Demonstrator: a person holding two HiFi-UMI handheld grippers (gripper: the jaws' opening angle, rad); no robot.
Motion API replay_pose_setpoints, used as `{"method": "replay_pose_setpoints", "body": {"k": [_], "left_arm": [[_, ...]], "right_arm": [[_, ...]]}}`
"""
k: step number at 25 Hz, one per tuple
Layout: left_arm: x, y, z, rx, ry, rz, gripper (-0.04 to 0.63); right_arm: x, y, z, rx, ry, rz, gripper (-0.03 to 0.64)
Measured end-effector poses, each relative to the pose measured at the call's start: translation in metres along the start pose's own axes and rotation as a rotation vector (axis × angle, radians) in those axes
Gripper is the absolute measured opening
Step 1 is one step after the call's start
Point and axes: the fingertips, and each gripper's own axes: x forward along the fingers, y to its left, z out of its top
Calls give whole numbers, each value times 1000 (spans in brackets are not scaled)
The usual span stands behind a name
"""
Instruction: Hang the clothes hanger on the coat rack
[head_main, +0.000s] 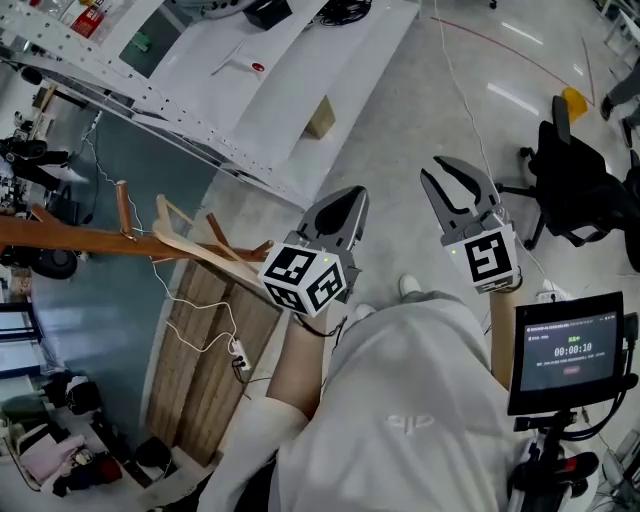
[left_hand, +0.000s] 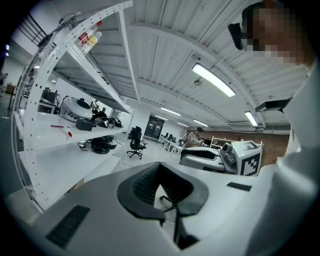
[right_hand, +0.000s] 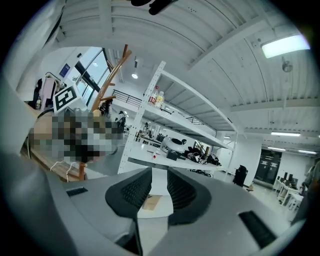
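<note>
The wooden coat rack (head_main: 90, 238) runs in from the left of the head view, its pegs pointing toward me; its top also shows in the right gripper view (right_hand: 111, 70). A pale wooden clothes hanger (head_main: 183, 238) rests among the pegs, apart from both grippers. My left gripper (head_main: 345, 200) is held up to the right of the rack, shut with nothing between its jaws (left_hand: 160, 166). My right gripper (head_main: 462, 175) is further right, open and empty (right_hand: 159, 172). Neither gripper touches the hanger.
A white shelving bench (head_main: 250, 90) crosses the top, with a cardboard box (head_main: 320, 118) below its edge. A wooden board (head_main: 200, 350) with a power strip (head_main: 240, 362) lies under the rack. A black office chair (head_main: 580, 190) and a timer screen (head_main: 570, 350) are at right.
</note>
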Motion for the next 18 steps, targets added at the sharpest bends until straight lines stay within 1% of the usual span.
{"method": "replay_pose_setpoints", "body": {"k": [4, 10, 18], "left_arm": [[0, -1, 1, 8, 3, -6, 2], [-3, 1, -2, -5, 4, 3, 2], [-9, 3, -5, -12, 0, 18, 2]], "right_arm": [[-1, 1, 1, 8, 0, -1, 107], [1, 10, 1, -11, 6, 20, 107], [1, 16, 0, -4, 7, 36, 107]]}}
